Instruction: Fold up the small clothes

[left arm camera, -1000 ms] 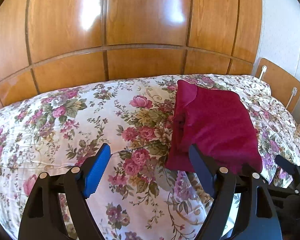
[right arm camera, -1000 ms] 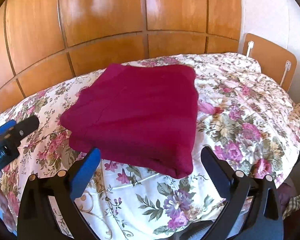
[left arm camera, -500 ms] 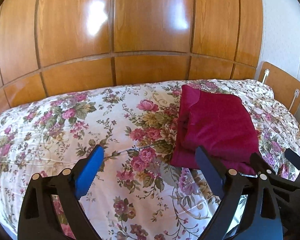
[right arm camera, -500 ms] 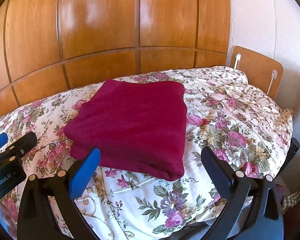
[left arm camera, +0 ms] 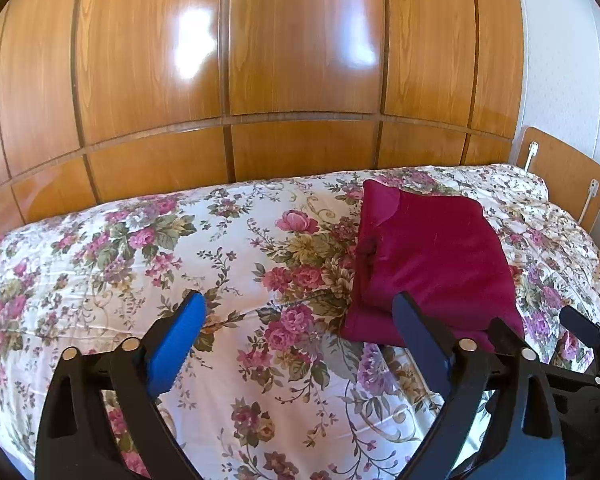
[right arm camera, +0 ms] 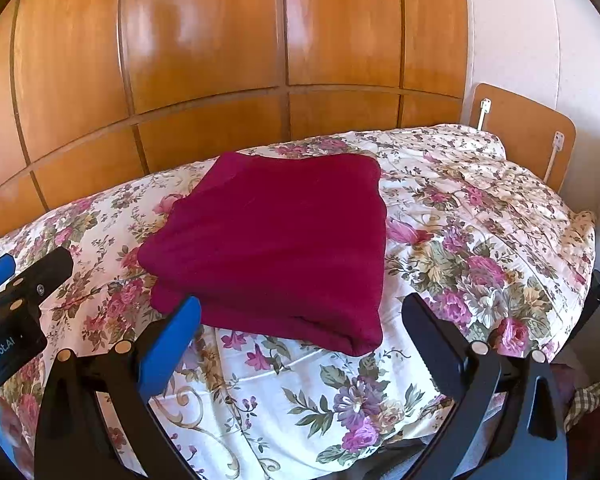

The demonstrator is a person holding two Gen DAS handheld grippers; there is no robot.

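Left gripper [left arm camera: 300, 316]: jaws stood wide and had just been opening, nothing between them but floral bedspread [left arm camera: 100, 264].
Right gripper [right arm camera: 300, 312]: jaws spread wide over the garment's near edge, pads off the cloth.
Maroon garment [right arm camera: 284, 240]: lay folded into a flat rectangle on the bedspread, at 12 o'clock from the right gripper, at 2 o'clock from the left.
Wood panelling [left arm camera: 300, 60]: rose behind the bed.
Headboard [right arm camera: 528, 132]: stood at 2 o'clock.
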